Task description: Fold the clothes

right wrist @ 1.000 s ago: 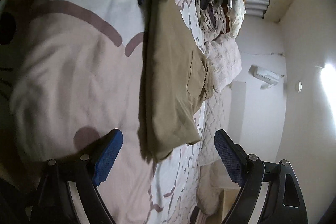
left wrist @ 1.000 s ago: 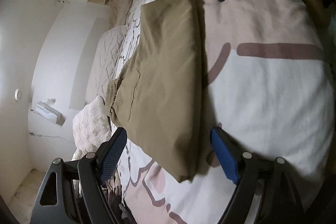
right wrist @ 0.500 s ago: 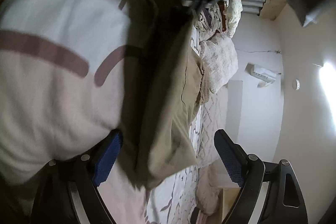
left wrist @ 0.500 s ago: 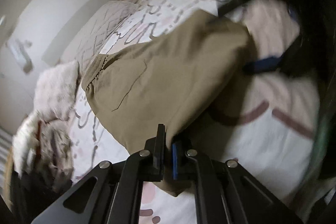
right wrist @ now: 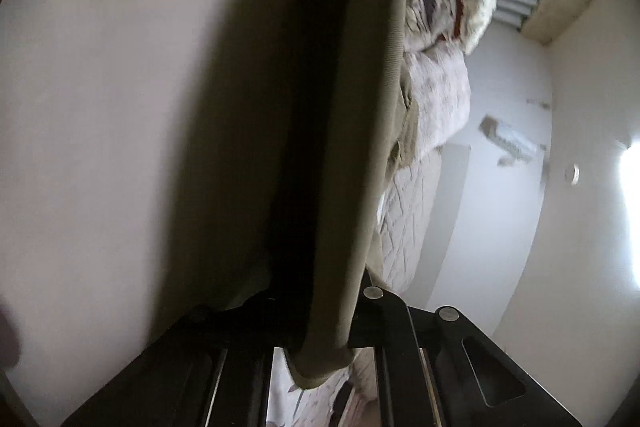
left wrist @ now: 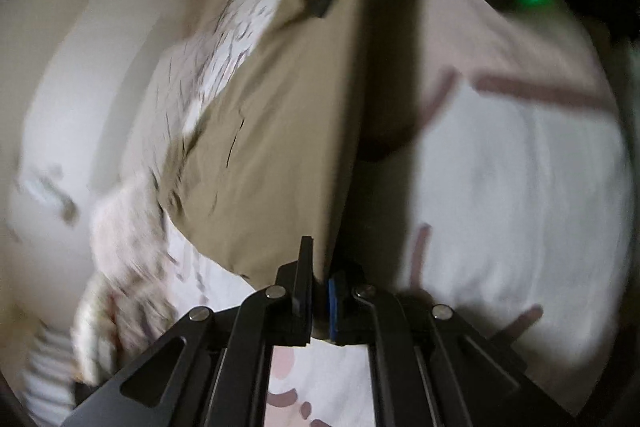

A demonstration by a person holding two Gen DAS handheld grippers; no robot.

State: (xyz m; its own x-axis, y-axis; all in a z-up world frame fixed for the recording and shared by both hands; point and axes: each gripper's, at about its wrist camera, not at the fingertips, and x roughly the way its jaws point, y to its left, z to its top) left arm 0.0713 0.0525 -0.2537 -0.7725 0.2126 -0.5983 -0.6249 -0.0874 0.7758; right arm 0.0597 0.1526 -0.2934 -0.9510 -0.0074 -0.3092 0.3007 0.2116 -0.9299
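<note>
Two hand-held grippers work on a folded olive-brown garment [left wrist: 280,115] lying on a bed. The left gripper [left wrist: 320,291] is clamped on the garment's near corner, its two black jaws pressed together with cloth pinched between them. From there the garment stretches away ahead and to the left, over a white duvet with pink-brown strokes [left wrist: 520,167]. At the garment's far end the right gripper [right wrist: 320,339] is clenched on the opposite edge, fabric draping over its jaws. A quilted blanket [right wrist: 412,219] lies to its right, beyond the garment.
</note>
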